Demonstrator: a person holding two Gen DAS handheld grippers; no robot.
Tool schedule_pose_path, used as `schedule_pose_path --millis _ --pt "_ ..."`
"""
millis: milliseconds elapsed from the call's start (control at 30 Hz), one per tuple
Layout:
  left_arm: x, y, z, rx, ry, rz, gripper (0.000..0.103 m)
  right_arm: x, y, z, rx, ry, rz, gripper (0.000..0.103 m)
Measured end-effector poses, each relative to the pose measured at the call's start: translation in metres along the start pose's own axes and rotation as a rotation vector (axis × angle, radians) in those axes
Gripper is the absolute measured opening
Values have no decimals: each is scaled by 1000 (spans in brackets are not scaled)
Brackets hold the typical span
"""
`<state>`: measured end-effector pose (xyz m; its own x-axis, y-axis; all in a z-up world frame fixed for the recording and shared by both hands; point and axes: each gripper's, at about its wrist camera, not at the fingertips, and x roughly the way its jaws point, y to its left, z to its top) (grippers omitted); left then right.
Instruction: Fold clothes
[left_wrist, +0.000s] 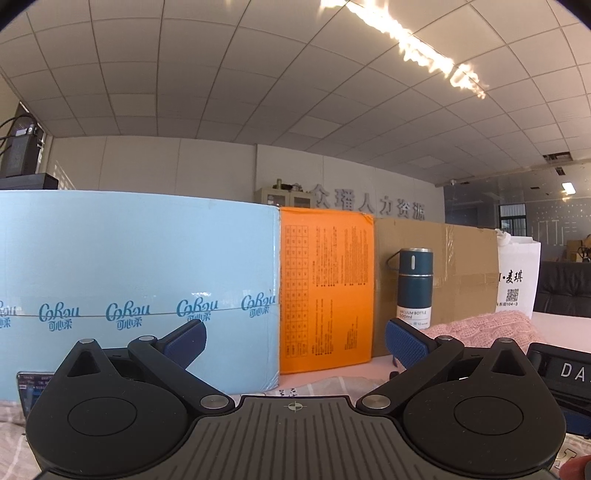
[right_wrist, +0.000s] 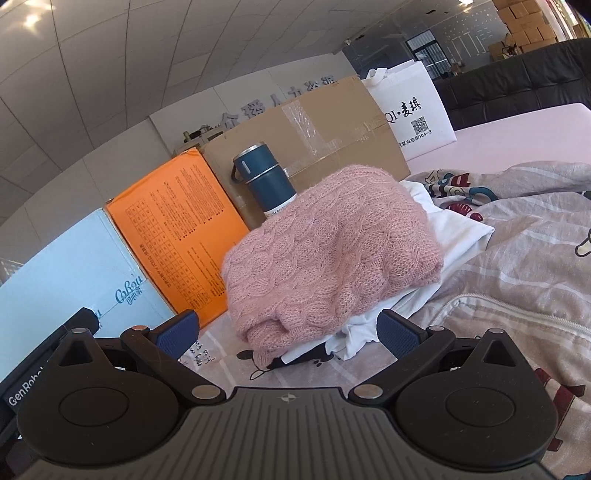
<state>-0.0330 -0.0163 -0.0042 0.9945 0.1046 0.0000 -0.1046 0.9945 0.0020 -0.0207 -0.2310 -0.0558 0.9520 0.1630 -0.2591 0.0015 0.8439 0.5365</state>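
Boxes line the far edge of the pink table I am working at: a pale blue carton, an orange box and a brown cardboard box stand side by side, with a white paper bag at the right end of the row. A dark blue vacuum bottle stands upright in front of the cardboard box. My right gripper is spread wide with nothing between its blue pads, and it looks straight at a folded pink knitted sweater, which lies just ahead of the fingertips, apart from them. The sweater rests on top of a folded white garment, whose edge comes close to my right pad; whether the two touch I cannot tell. Both sit on a beige printed quilt that spreads away to the right and under the gripper. The sweater hides the bottle's lower part in this view. My left gripper is likewise released and empty, aimed level at the orange box; from there the sweater shows only as a pink mound beyond its right finger, just beside the bottle.
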Motion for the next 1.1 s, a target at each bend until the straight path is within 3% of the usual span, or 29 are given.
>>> schedule_pose_path --millis 300,500,667,733,933,1000,1100 --pt "-27 -2 7 61 -82 -22 103 -5 -6 3 68 -8 108 103" --pt "-50 6 13 87 -111 -11 103 -8 -10 4 111 19 241 103" --pt "-83 24 24 132 -127 64 103 -9 -2 0 75 43 325 103" --pt "-99 34 28 142 -135 92 103 -8 2 -2 56 68 396 103" --pt "-156 71 32 172 -144 213 103 -15 20 -11 -72 83 503 103" --pt "-176 87 32 177 -143 279 103 -18 23 -16 -87 88 562 103" --pt "-201 117 32 140 -147 393 103 -25 32 -22 -140 65 575 103"
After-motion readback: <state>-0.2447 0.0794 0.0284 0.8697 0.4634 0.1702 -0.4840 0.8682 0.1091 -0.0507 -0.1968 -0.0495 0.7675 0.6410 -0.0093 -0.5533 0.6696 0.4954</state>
